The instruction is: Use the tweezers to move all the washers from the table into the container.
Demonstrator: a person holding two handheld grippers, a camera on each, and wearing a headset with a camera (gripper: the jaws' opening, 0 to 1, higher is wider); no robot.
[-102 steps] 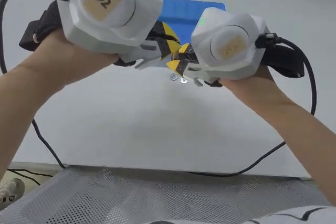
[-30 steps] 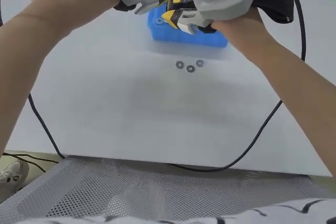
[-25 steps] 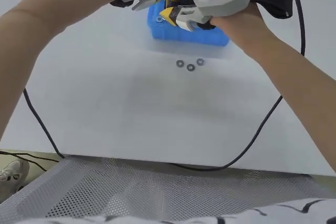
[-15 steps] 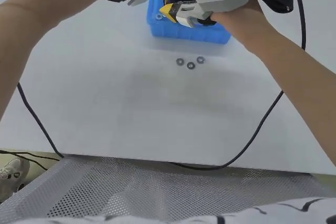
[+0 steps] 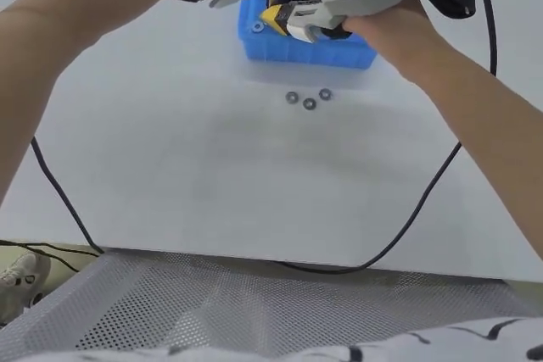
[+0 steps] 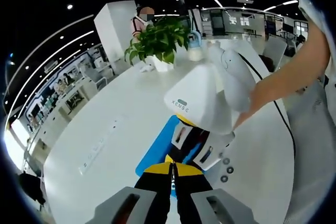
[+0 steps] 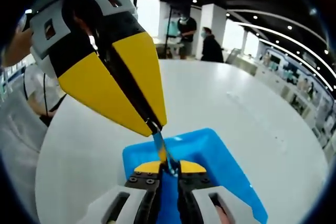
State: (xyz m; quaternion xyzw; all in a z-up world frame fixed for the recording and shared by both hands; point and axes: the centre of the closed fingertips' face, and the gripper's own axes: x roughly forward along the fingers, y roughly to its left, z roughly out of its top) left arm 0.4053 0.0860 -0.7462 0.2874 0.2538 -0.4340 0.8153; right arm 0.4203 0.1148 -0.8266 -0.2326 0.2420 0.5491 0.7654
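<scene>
The left claw and right claw, both clamped on the tweezers, now hang over the container rather than above the washers, which lie on the surface just beside it.

Bright even light; soft shadows; fisheye-warped edges.

Small logo, roughly "XENSE", on a white housing

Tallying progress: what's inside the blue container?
What looks like one washer lies near its left edge in the head view. The left gripper and right gripper, both shut on the tweezers, hang over the blue container, hiding much of its floor; more may lie there.
</scene>
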